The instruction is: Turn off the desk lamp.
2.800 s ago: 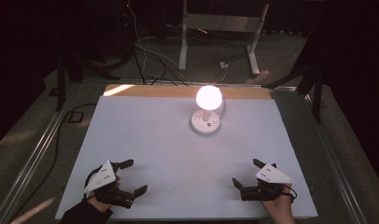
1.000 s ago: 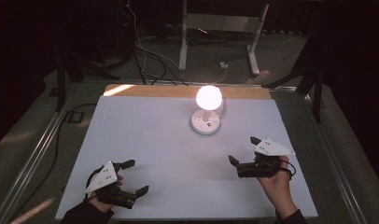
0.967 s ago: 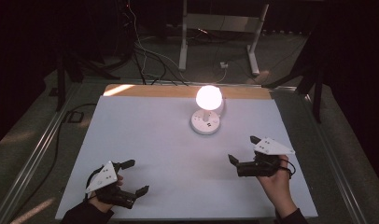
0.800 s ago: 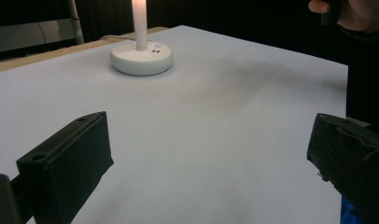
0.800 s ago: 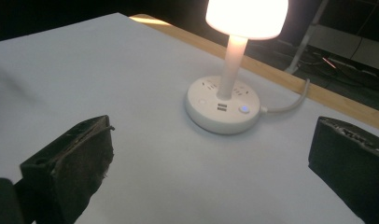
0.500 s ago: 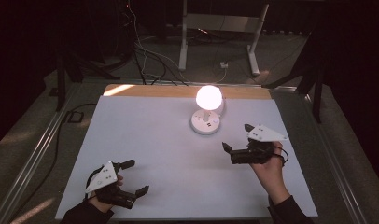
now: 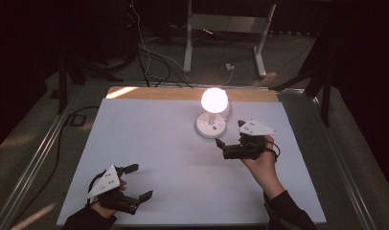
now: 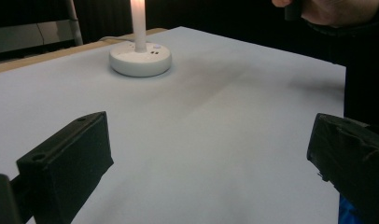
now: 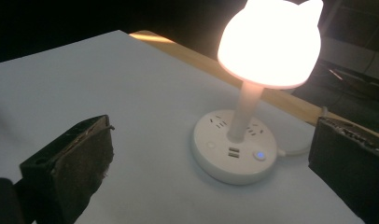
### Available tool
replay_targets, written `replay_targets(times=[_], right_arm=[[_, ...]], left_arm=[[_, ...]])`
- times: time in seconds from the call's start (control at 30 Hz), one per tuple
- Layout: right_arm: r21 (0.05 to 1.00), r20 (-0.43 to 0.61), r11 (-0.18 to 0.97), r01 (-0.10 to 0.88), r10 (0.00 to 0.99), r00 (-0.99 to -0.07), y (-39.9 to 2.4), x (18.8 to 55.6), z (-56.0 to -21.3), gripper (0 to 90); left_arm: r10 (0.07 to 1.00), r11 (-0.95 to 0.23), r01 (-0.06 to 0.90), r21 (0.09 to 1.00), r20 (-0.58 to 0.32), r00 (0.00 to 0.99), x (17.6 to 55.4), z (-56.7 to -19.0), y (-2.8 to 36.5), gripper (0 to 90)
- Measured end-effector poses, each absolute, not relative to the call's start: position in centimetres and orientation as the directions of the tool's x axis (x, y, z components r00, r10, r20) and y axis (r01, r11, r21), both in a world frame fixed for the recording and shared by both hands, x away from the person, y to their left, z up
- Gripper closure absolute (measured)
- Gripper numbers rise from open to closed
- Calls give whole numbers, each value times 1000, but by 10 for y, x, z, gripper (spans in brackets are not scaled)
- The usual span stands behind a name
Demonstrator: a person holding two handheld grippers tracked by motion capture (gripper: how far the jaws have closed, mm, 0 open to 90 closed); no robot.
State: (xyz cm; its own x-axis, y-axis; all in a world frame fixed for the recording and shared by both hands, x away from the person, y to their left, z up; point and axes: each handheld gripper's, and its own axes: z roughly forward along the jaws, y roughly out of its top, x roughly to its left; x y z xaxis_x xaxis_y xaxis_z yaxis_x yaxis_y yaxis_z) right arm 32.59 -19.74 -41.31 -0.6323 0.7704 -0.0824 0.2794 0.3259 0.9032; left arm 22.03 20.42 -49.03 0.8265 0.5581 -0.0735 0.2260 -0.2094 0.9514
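Note:
A small lamp with a glowing cat-eared shade (image 7: 214, 99) (image 9: 270, 44) stands lit on a round white base (image 7: 211, 126) (image 9: 234, 149) (image 8: 140, 58) with sockets, USB ports and a blue light, at the table's far middle. My right gripper (image 7: 229, 136) (image 9: 211, 154) hovers open just right of the base, jaws pointing at it, nothing between them. Near the front left edge, my left gripper (image 7: 138, 182) (image 8: 211, 163) is open and empty, low over the table.
A white sheet covers the table (image 7: 154, 143), with a wooden strip (image 7: 173, 94) along its far edge. A white cable (image 9: 292, 150) leaves the lamp base. Beyond the table are a metal stand (image 7: 226, 28) and floor cables (image 7: 149, 57). Metal rails flank both sides.
My right gripper has travelled from the front right corner forward and leftward to just beside the lamp base. The left gripper has stayed put.

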Motion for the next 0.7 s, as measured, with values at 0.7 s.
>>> replay_targets(times=[0.7], right_arm=[[868,-49,358,344,752,-658,-166,364,-443,0]], left_arm=[[554,-216,226,950,-71,829,220,-490,203,5]])
